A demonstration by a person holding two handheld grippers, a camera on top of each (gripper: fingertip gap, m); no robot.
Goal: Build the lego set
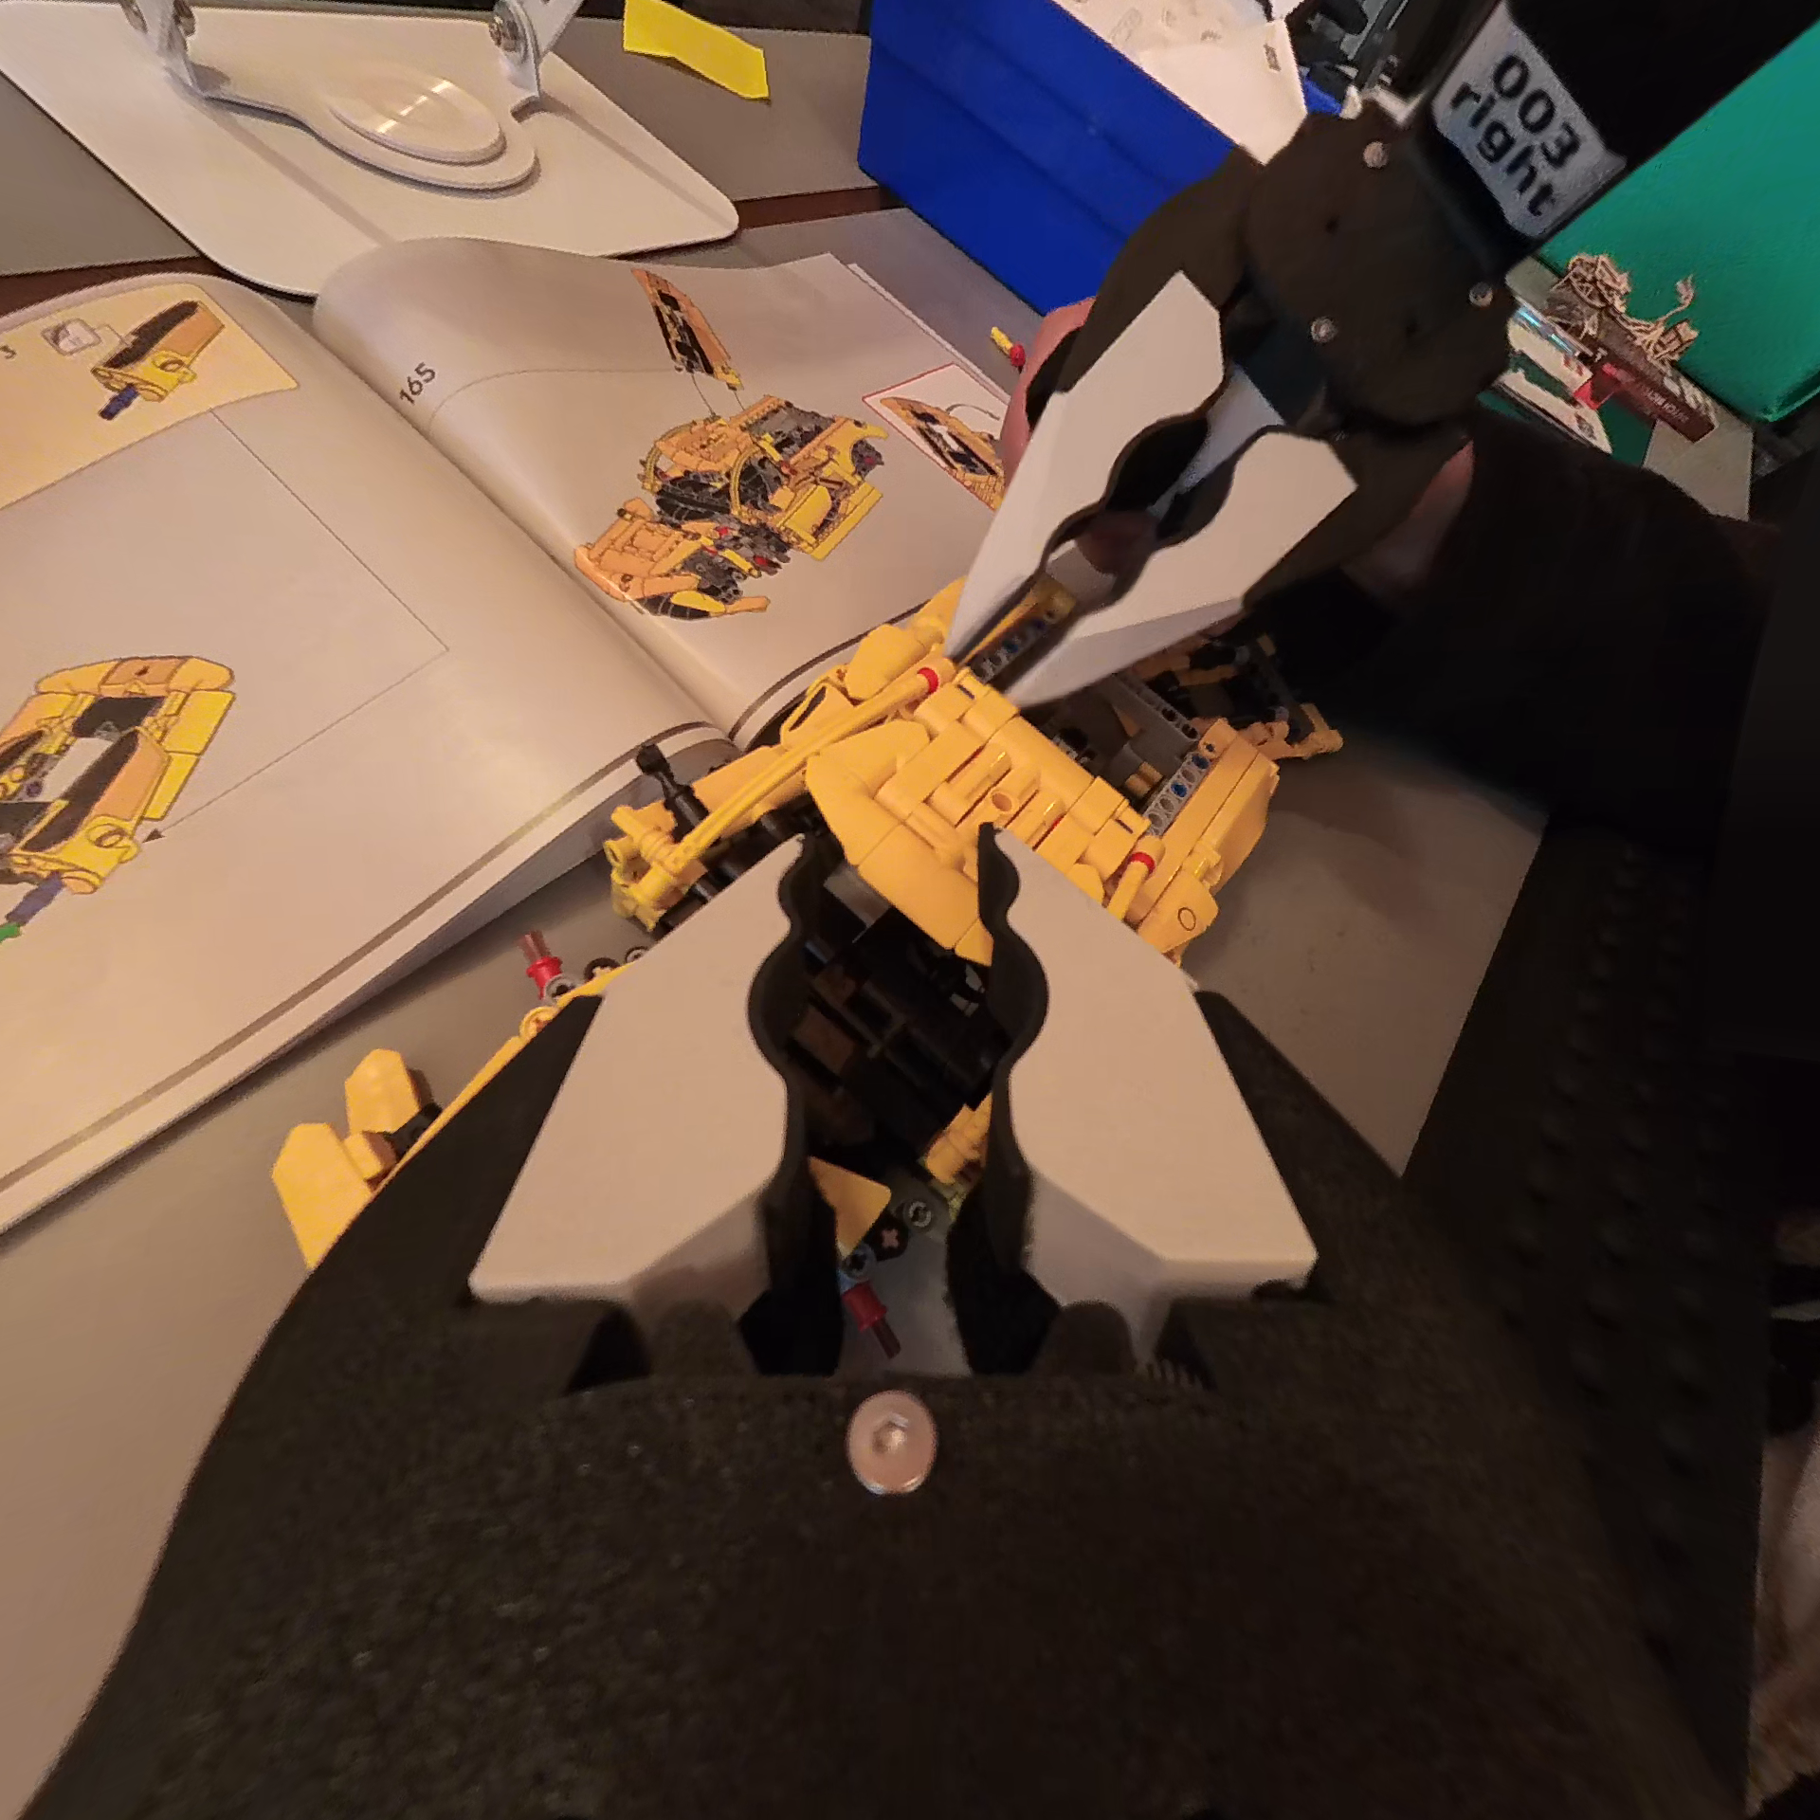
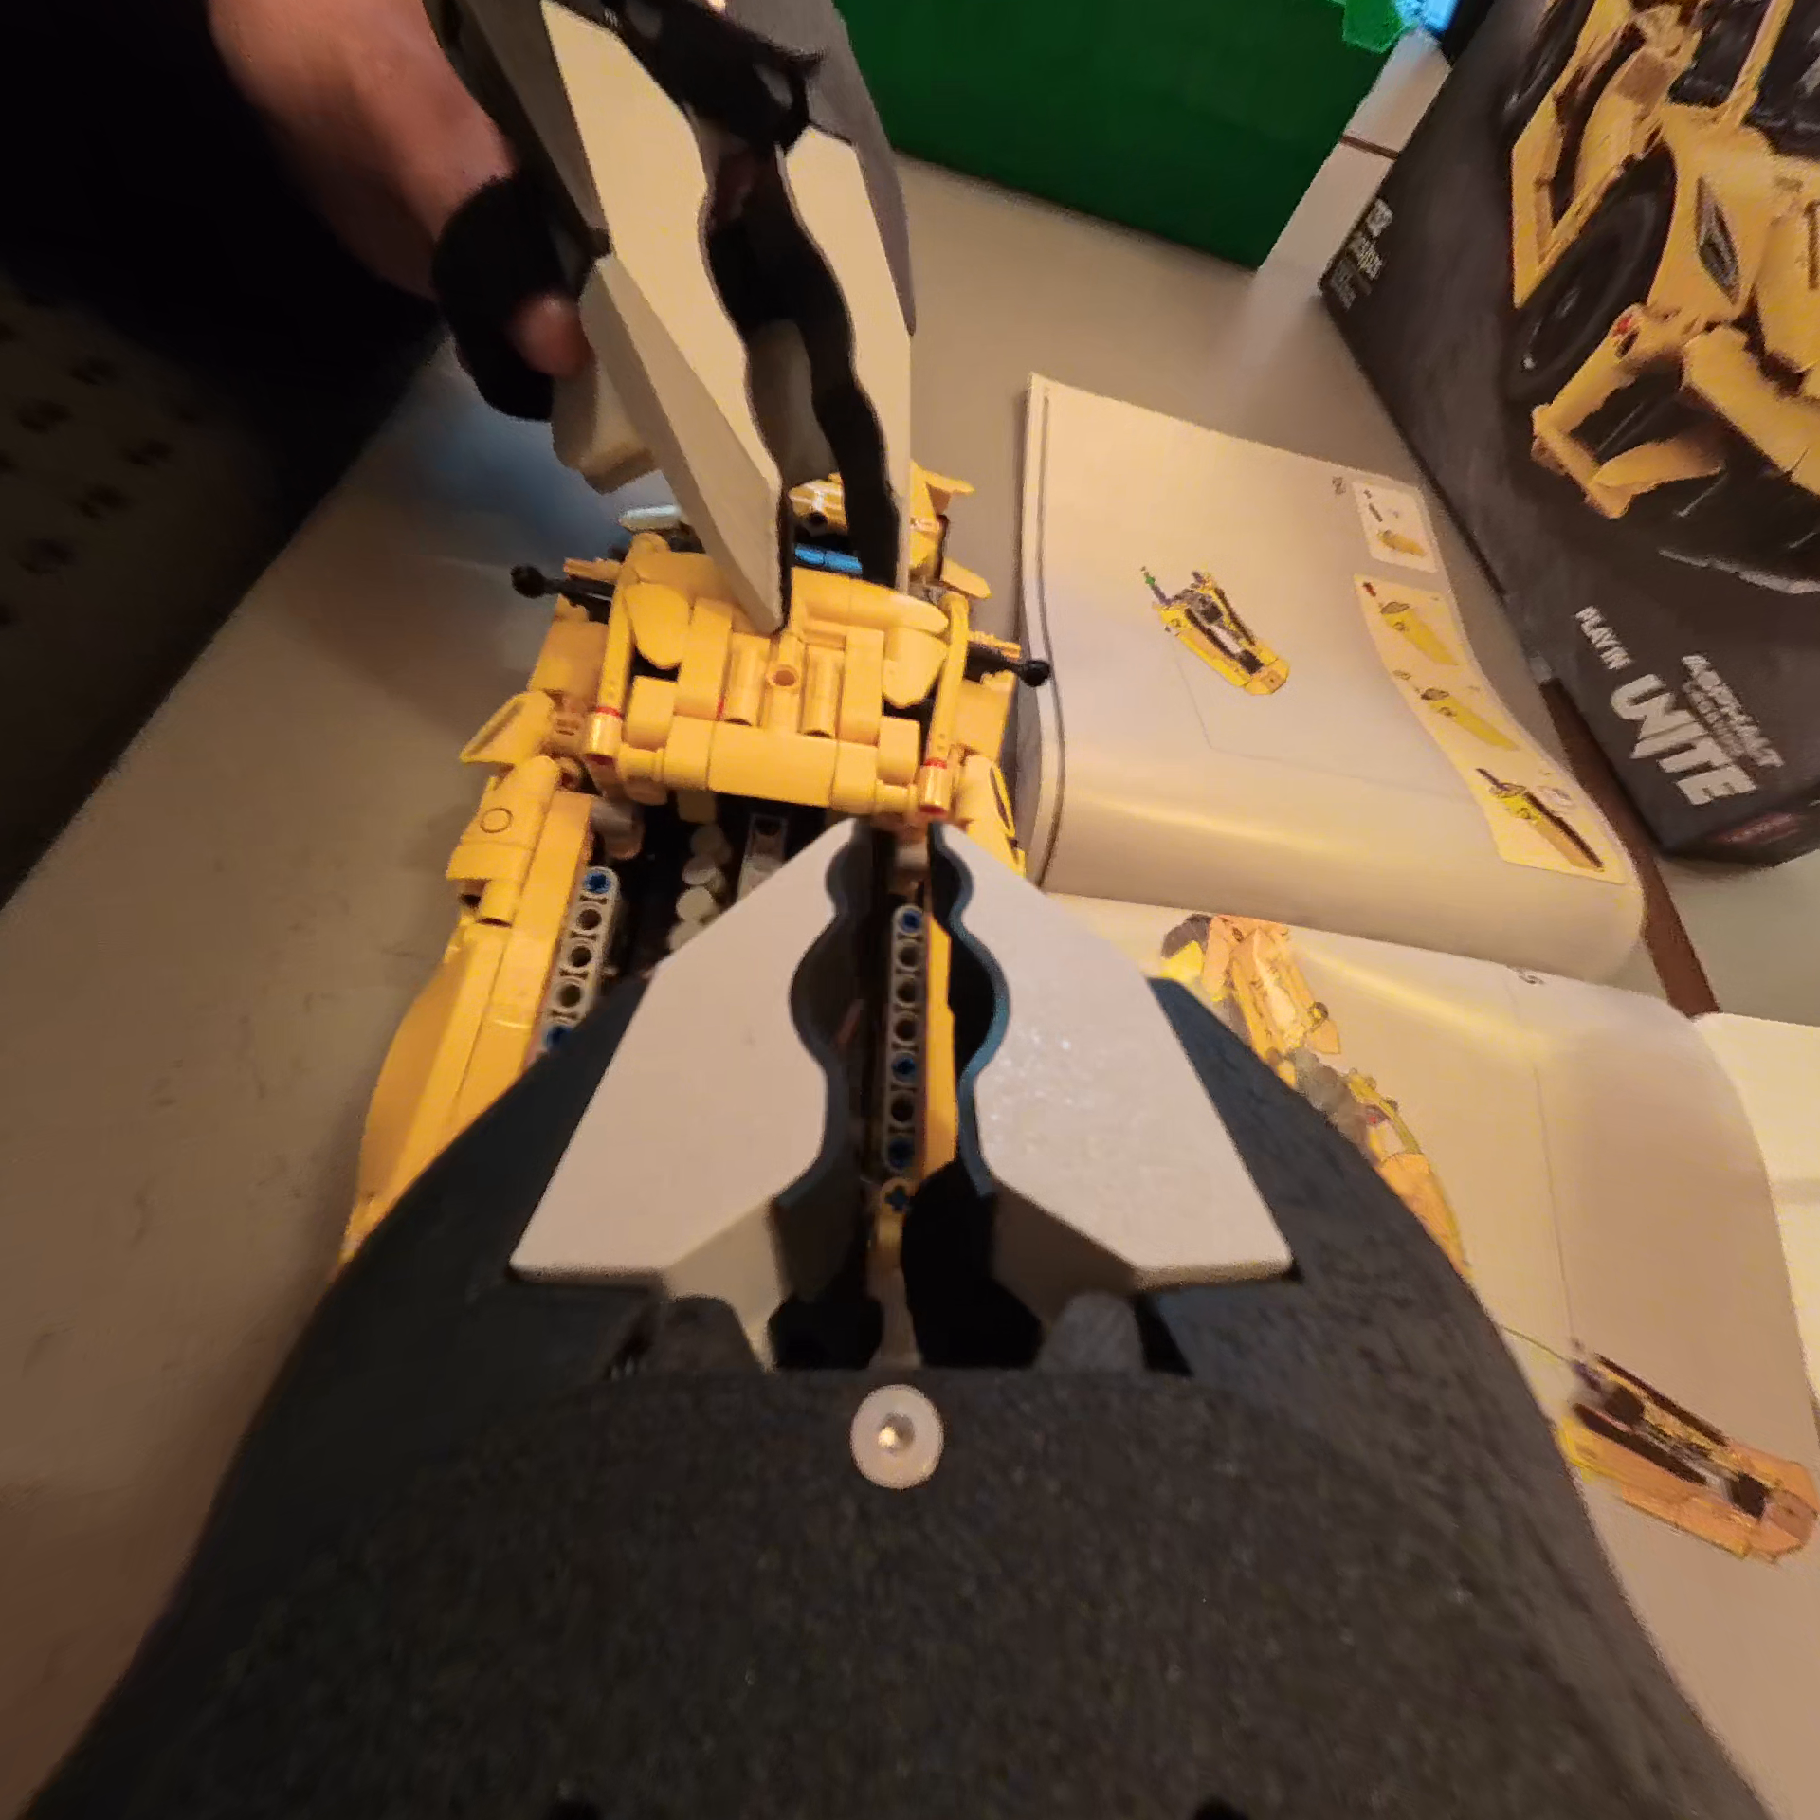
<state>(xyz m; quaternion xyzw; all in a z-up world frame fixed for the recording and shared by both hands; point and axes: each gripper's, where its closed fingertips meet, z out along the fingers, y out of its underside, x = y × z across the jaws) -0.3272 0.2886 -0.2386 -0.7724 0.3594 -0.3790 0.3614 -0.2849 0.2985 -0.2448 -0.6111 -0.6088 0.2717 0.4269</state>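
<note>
A part-built yellow Lego car (image 1: 985,778) lies on the table, with black and grey parts inside. My left gripper (image 1: 886,847) straddles one end of it, and its pads are shut on the yellow bodywork there. It shows from above in the right wrist view (image 2: 832,591), fingers down on the car (image 2: 748,719). My right gripper (image 2: 894,832) is shut on the car's side wall, a grey holed beam (image 2: 901,1024) with a yellow strip beside it. It also shows in the left wrist view (image 1: 990,675), tips pinched on that wall.
An open instruction booklet (image 1: 345,591) lies left of the car and shows in the right wrist view (image 2: 1280,689). The set's box (image 2: 1625,394) and a green bin (image 2: 1103,98) stand behind. A blue bin (image 1: 1034,148), loose pins (image 1: 542,970) and a yellow sub-assembly (image 1: 335,1152) are nearby. There is about 5 centimetres between the tips of the two grippers.
</note>
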